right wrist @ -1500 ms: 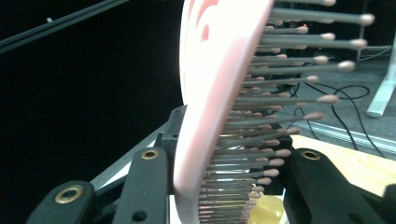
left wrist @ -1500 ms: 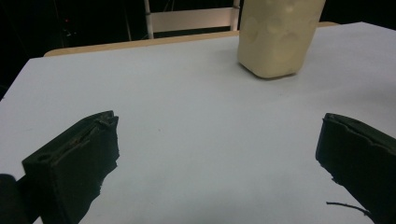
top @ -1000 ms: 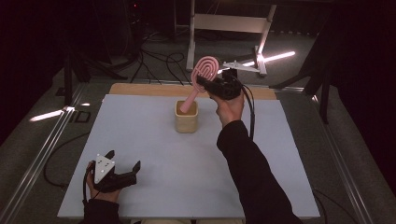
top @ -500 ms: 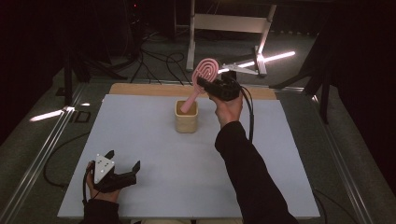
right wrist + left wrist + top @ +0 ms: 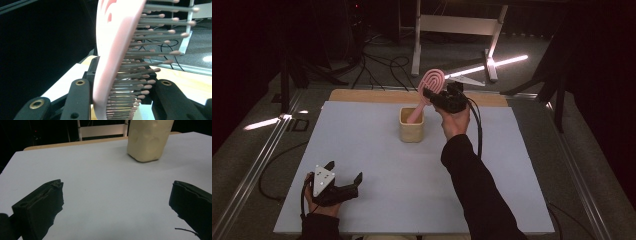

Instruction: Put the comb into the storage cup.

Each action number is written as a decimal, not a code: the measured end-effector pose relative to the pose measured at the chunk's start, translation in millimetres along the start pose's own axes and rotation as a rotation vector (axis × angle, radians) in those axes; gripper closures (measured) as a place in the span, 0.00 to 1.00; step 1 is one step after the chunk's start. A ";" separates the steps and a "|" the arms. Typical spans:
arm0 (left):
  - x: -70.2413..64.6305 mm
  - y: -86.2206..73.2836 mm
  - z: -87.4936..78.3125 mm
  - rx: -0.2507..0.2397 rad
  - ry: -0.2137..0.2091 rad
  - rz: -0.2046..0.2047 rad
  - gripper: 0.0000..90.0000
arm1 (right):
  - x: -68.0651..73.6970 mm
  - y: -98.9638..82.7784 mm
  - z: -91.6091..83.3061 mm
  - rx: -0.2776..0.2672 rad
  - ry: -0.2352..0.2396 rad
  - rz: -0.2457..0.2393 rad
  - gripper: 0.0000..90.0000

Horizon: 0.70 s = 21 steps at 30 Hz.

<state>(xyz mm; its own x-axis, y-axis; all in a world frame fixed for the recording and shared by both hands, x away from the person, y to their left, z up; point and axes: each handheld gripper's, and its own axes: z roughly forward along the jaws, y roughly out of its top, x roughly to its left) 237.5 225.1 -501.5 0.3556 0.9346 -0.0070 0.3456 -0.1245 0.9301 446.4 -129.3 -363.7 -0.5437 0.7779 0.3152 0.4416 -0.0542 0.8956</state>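
Nearest, at the near left edge of the white table (image 5: 362, 150), the left gripper (image 5: 343, 184) is rested with its jaws spread wide and nothing between them; in the left gripper view bare tabletop is seen between the two black jaws, with the beige cup (image 5: 148, 140) ahead. Farther out, mid-table toward the far side, that cup (image 5: 411, 125) is stood upright. A pink hairbrush (image 5: 428, 90) is leaned in it, handle end down inside the cup, round head up and tilted to the right. The right gripper (image 5: 432, 95) is closed on the brush just below the head; in the right gripper view the pink back (image 5: 112, 57) is pressed by one jaw and the bristles by the other. Beyond the table, a wooden strip, cables and a white frame on the dark floor are seen.

The step in hand is judged to be placing the brush into, or lifting it from, the cup; which one cannot be told. If placing, the next move calls for opening the jaws without tipping the cup.
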 end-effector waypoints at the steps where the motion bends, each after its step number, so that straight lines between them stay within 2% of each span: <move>1: 0.0 0.0 0.0 0.000 0.001 -0.001 0.00 | 0.0 -0.6 0.5 -0.001 -0.001 0.000 0.70; 14: 0.0 -0.1 0.0 -0.001 0.000 -0.003 0.00 | -0.9 -6.4 4.9 0.001 -0.031 0.002 0.70; 21: 0.0 0.1 0.6 0.000 -0.002 -0.003 0.00 | -3.5 -9.4 7.1 -0.005 -0.037 0.025 0.70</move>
<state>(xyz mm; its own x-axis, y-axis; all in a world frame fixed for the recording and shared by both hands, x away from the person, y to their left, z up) 238.1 224.9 -501.6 0.3561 0.9344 -0.0099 0.3466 -0.1222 0.9300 449.2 -127.1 -375.5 -0.5060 0.7985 0.3261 0.4509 -0.0774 0.8892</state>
